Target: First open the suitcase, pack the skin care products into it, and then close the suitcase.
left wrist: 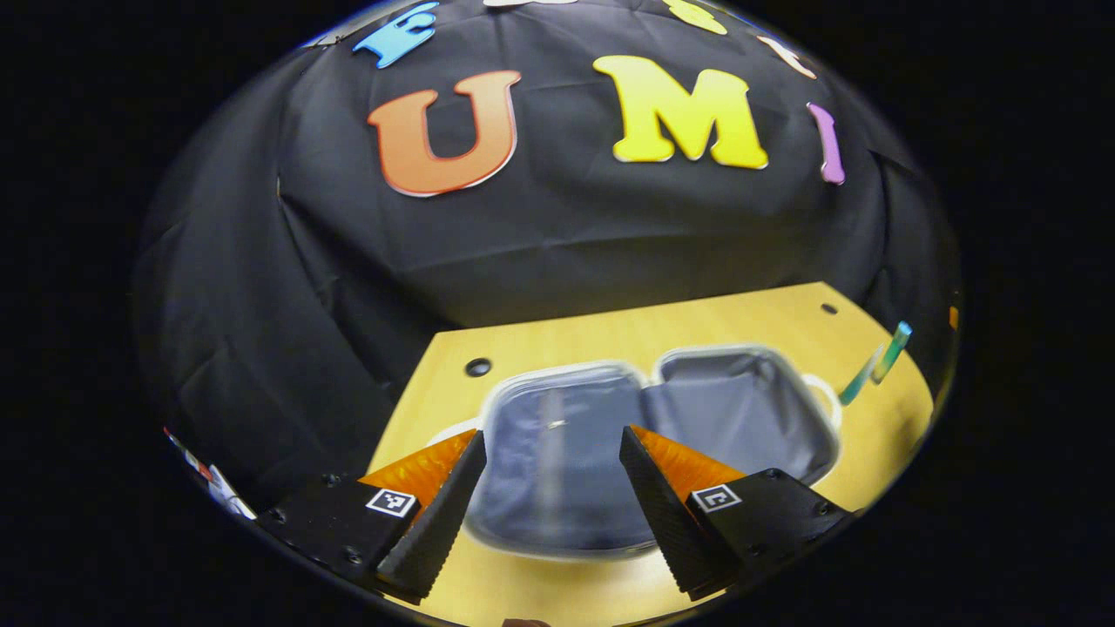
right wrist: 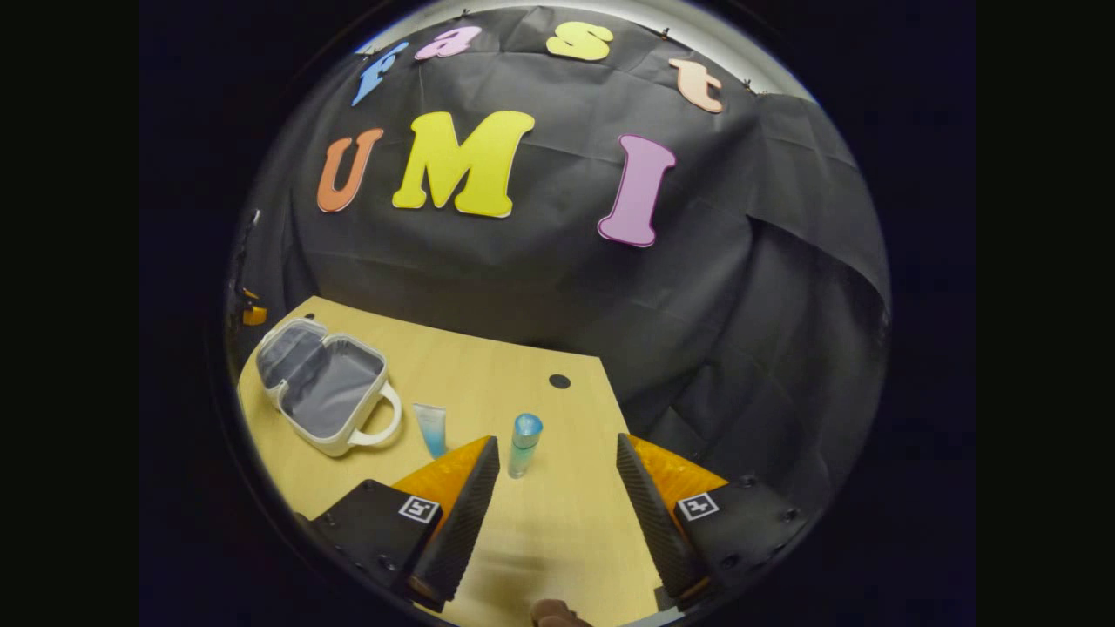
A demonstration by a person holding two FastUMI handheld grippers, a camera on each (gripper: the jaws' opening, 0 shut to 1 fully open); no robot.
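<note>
Right gripper view: right gripper (right wrist: 557,501) is wide open, facing the bottle (right wrist: 524,444), near the desk's (right wrist: 488,366) right edge, ready to grab it. Left gripper (left wrist: 553,492), open too, hangs over the open suitcase (left wrist: 740,409).

Booth wall (right wrist: 557,287): black cloth, creased and hung in folds, enclosing the table on the far side and both flanks. A pale strip shows above the cloth's top edge in the right gripper view. Table (right wrist: 523,540): light wood-grain top — smooth, with a faint sheen — set close against the cloth. Round dark holes (left wrist: 477,367) sit near its far corners. Lighting even; shadows soft.
</note>
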